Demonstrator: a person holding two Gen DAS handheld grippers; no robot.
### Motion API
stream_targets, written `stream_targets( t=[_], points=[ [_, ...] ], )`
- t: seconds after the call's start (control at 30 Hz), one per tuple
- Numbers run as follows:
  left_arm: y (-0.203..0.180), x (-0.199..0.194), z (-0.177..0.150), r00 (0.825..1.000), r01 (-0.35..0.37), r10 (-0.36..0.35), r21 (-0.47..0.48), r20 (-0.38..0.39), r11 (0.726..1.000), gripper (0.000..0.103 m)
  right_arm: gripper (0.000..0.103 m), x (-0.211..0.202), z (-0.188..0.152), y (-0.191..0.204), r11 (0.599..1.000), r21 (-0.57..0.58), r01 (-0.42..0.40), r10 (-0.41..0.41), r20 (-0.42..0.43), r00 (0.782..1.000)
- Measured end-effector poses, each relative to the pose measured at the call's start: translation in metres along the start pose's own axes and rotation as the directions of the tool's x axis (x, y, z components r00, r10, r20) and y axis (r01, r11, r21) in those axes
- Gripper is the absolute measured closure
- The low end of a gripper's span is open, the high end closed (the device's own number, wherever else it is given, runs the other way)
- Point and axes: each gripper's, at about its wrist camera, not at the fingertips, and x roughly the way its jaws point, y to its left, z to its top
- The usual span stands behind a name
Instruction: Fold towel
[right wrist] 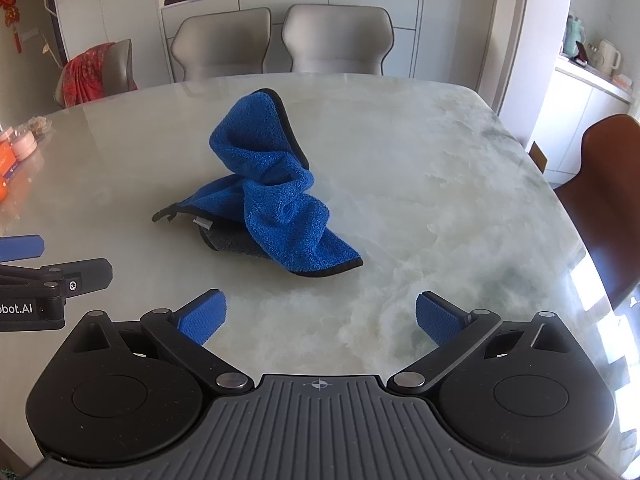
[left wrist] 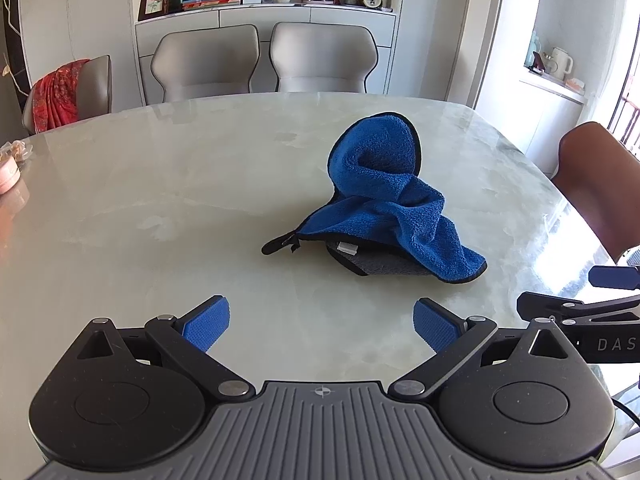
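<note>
A blue towel [left wrist: 384,200] with black trim and a grey underside lies crumpled in a heap on the pale marble table [left wrist: 160,200]. It also shows in the right wrist view [right wrist: 272,196]. My left gripper [left wrist: 322,324] is open and empty, a short way in front of the towel and to its left. My right gripper [right wrist: 320,318] is open and empty, in front of the towel and to its right. Each gripper's side shows in the other's view, the right one [left wrist: 580,312] at the right edge and the left one [right wrist: 48,280] at the left edge.
Two grey chairs [left wrist: 264,60] stand at the table's far side. A chair with a red cloth [left wrist: 60,96] is at the far left, and a brown chair [left wrist: 600,184] at the right. Small jars [right wrist: 20,144] sit at the table's left edge.
</note>
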Motion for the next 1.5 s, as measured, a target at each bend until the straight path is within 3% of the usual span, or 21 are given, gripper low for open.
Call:
stream_targets(
  t=[0.27, 1.2, 1.5],
  points=[
    [-0.004, -0.002, 0.0, 1.0, 0.01, -0.01, -0.01, 0.001, 1.0, 0.003, 0.001, 0.001, 0.0, 0.005, 1.0, -0.005, 0.006, -0.006, -0.003, 1.0],
    [0.039, -0.001, 0.008, 0.999, 0.031, -0.031, -0.002, -0.017, 1.0, 0.002, 0.001, 0.002, -0.002, 0.017, 1.0, 0.005, 0.021, -0.021, -0.015, 1.0],
    [0.052, 0.019, 0.024, 0.999, 0.021, -0.021, 0.009, -0.036, 1.0, 0.002, 0.001, 0.009, 0.001, 0.009, 0.999, 0.027, -0.026, 0.026, 0.005, 1.0]
  ],
)
